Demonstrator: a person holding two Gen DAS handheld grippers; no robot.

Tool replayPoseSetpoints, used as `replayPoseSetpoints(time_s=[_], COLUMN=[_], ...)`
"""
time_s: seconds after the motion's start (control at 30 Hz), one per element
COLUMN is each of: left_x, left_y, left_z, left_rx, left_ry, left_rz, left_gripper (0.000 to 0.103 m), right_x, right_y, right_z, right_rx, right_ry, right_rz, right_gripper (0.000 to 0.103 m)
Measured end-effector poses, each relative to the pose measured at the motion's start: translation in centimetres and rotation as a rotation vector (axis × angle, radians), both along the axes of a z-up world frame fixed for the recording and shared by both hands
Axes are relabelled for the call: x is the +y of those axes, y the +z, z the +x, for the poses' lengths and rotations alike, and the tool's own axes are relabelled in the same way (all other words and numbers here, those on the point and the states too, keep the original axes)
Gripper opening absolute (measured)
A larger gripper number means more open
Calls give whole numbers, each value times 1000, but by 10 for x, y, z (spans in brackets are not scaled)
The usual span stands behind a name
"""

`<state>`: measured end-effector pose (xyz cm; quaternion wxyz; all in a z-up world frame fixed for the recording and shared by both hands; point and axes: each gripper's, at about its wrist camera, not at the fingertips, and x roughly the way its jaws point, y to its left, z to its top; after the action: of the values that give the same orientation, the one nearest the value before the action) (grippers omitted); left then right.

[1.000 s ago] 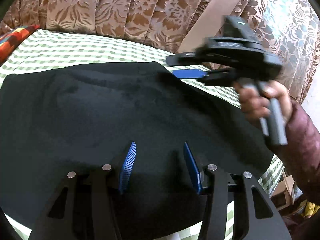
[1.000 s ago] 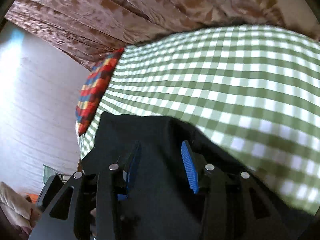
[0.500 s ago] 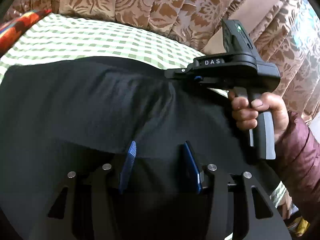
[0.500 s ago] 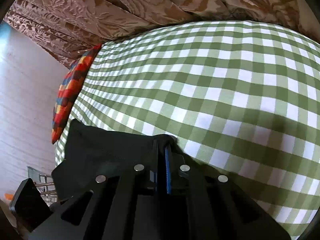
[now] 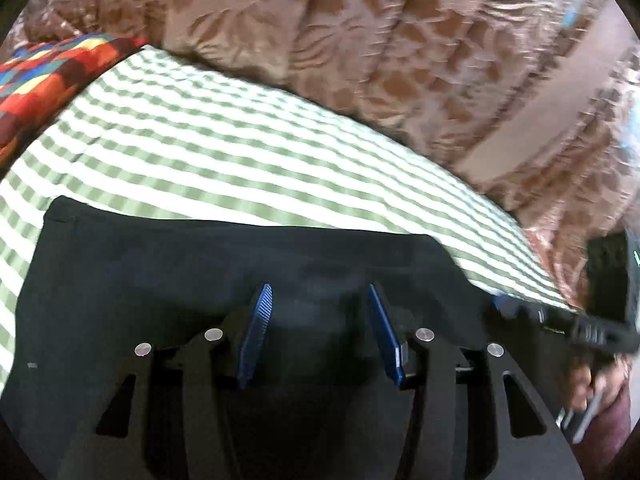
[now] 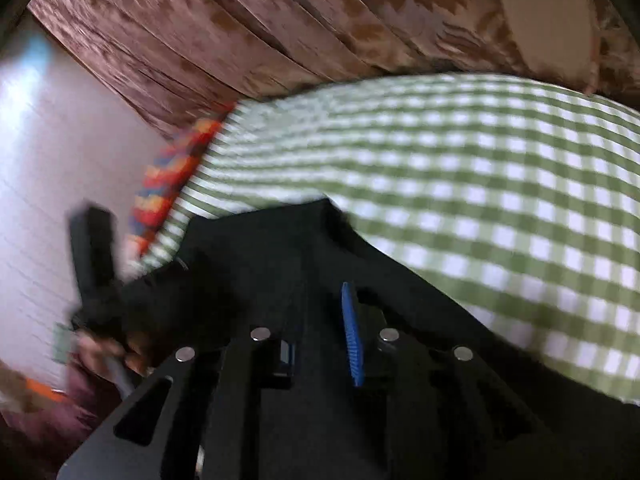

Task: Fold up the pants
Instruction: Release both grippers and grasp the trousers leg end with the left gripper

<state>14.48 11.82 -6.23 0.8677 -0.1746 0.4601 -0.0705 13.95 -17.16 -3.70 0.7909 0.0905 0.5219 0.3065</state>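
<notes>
- The black pants (image 5: 224, 264) lie spread on the green-and-white checked sheet (image 5: 208, 148) right in front of me, their far edge running straight across the bed
- My left gripper (image 5: 318, 312) hangs over the near part of the dark cloth with its blue pads (image 5: 258, 320) standing partly apart; cloth lies under the gap, and nothing is pinched between them
- My right gripper (image 6: 320, 320) is over the right end of the pants (image 6: 280, 264), close to the corner that pokes out onto the sheet (image 6: 480, 184)
- Its jaws are opening from a narrow gap; one blue pad (image 6: 351, 332) shows clearly, the other is lost in the dark, and I cannot tell whether cloth is caught between them
- From the left camera my right hand (image 5: 592, 388) shows at the frame's right edge, wrapped round the handle, blurred
- From the right camera my left hand (image 6: 108, 352) is at the lower left, also blurred
- A bright patchwork pillow (image 5: 44, 80) sits at the far left corner of the bed
- Brown floral curtains (image 5: 340, 40) hang behind the bed
</notes>
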Motion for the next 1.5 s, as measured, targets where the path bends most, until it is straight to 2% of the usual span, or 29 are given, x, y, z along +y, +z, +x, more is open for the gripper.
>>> replayPoseSetpoints(time_s=[0.03, 0.07, 0.1, 0.17, 0.27, 0.3, 0.33, 0.37, 0.4, 0.47, 0.53, 0.63, 0.73, 0.8, 0.93, 1.07, 1.1, 1.13, 1.17, 1.2, 1.27, 1.3, 1.37, 1.4, 1.5], left_x=[4, 10, 13, 17, 18, 20, 20, 24, 32, 48, 79, 125, 160, 177, 189, 175, 170, 166, 162, 158, 154, 153, 154, 157, 160], left_y=[-9, -15, -20, -24, -18, -14, -11, -4, 3, 15, 25, 30, 31, 29, 22, 17, 14, 12, 11, 10, 15, 19, 15, 5, -18], left_z=[4, 6, 6, 5, 2, -2, -3, -12, -24, -45, -75, -120, -161, -183, -208, -201, -196, -191, -186, -180, -175, -175, -173, -172, -175], left_rx=[27, 38, 30, 5, 6, 10, 10, -6, -34, -62, -87, -106, -100, -88, -68, -54, -49, -46, -38, -29, -74, -81, -48, -5, 47], left_ry=[20, 28, 20, 16, 29, 40, 50, 72, 99, 140, 220, 349, 450, 501, 531, 493, 480, 471, 461, 459, 453, 455, 468, 480, 479], left_rz=[35, 46, 40, 38, 34, 27, 22, 8, -15, -67, -132, -184, -185, -187, -235, -243, -238, -224, -192, -154, -148, -117, -57, -37, -26], left_gripper=[49, 48, 48, 47, 47, 50, 55, 66, 68, 68, 68, 68, 68, 62, 58, 58, 55, 45, 17, 6, 5, 5, 5, 5, 5], right_x=[2, 4, 5, 2, 4, 1, -1, 1, -1, -5, -6, -8, -7, -8, -9, -10, -9, -10, -10, -11, -13, -14, -14, -14, -11], right_y=[-10, -21, -29, -35, -33, -30, -24, -20, -12, 0, 10, 14, 12, 9, -4, -11, -11, -12, -14, -15, -18, -18, -20, -22, -22], right_z=[2, 7, 12, 19, 16, 15, 11, 7, 0, -15, -33, -61, -88, -100, -113, -114, -114, -115, -115, -114, -115, -115, -117, -118, -119], right_rx=[7, -4, -21, -14, -38, -38, -41, -48, -62, -88, -103, -108, -110, -103, -65, -50, -49, -49, -43, -38, -34, -36, -47, -52, -71], right_ry=[-19, -49, -74, -112, -109, -111, -117, -124, -132, -138, -122, -91, -71, -68, -76, -90, -91, -92, -96, -100, -107, -107, -102, -102, -91], right_rz=[-50, -115, -123, -72, -89, -86, -76, -74, -72, -55, -39, -32, -24, -15, -3, 0, 2, 5, 10, 14, 29, 32, 30, 29, 21], right_gripper=[13, 0, 0, 0, 0, 1, 4, 12, 25, 34, 34, 38, 46, 55, 59, 60, 60, 61, 61, 61, 61, 61, 61, 61, 65])
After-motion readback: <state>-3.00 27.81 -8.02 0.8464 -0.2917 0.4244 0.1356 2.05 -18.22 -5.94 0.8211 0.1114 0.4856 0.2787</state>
